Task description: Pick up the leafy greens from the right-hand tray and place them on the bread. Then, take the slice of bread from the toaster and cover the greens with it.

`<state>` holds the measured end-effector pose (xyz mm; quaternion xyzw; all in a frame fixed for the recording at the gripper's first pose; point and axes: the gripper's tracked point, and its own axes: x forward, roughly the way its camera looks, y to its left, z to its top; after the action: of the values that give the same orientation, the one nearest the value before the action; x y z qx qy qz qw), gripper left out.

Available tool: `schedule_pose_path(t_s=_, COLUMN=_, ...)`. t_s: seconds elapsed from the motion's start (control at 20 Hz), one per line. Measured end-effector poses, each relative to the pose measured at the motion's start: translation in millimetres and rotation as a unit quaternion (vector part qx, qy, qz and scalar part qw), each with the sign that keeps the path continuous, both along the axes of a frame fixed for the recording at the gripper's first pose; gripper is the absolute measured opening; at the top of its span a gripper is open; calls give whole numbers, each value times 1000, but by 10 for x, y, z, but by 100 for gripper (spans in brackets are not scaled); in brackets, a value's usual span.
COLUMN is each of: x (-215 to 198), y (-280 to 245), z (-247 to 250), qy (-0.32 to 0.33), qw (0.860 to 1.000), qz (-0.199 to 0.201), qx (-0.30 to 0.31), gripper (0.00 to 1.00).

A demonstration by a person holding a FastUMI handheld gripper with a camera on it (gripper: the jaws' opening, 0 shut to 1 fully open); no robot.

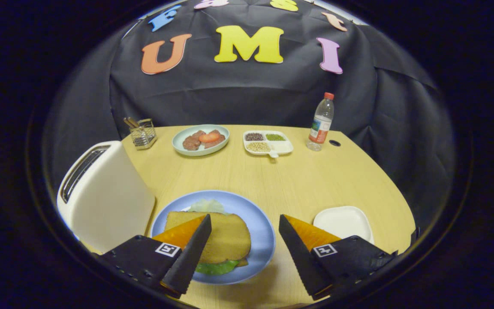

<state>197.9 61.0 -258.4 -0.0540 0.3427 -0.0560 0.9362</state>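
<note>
Apparently both steps were already behind me: on the blue plate [264, 240] at the lower centre of the frame a slice of bread [225, 236] lay on top, with the leafy greens [217, 268] peeping out under its near edge and a paler leaf showing at its far edge. My tool [245, 253] hung spread wide and gripping nothing, one finger crossing the bread's left part in the picture, the other standing over bare wood between the plate and the white tray [344, 221] at the lower right. That tray held nothing I could see. The toaster [101, 197] stood at the lower left, just beside the plate; I could not see down into its slots, so whether a slice remained there I could not tell. I judged the next move called for little beyond lifting the tool straight away without nudging the top slice askew.

The tabletop [281, 180] was pale wood, smooth and bare around the plate. Toward the upper middle of the frame sat a pale green plate [182, 148] of meat and something red, a divided dish [283, 148] of grains beside it, a water bottle [320, 124] further right, and a wire holder [143, 134] to the left. Black cloth walled the booth behind.
</note>
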Motion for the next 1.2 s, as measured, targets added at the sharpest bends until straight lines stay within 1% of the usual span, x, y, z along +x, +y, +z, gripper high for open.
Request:
schedule_pose_path(t_s=0.25, x=-185, y=88, z=303, qy=-29, qw=999, qz=8, qx=28, gripper=96)
schedule_pose_path(t_s=0.5, x=-446, y=66, z=690, qy=-58, qw=998, qz=12, qx=14, gripper=95)
schedule_pose_path(t_s=0.7, x=-672, y=-12, z=1082, qy=-97, qw=995, qz=20, qx=-10, gripper=96)
schedule_pose_path(t_s=0.85, x=-864, y=-65, z=1371, qy=-147, qw=988, qz=37, qx=-18, gripper=96)
schedule_pose_path(t_s=1.05, x=-1233, y=-207, z=1648, qy=-220, qw=975, qz=42, qx=0, gripper=96)
schedule_pose_path(t_s=1.2, x=-1527, y=-359, z=1764, qy=-255, qw=966, qz=43, qx=-3, gripper=96)
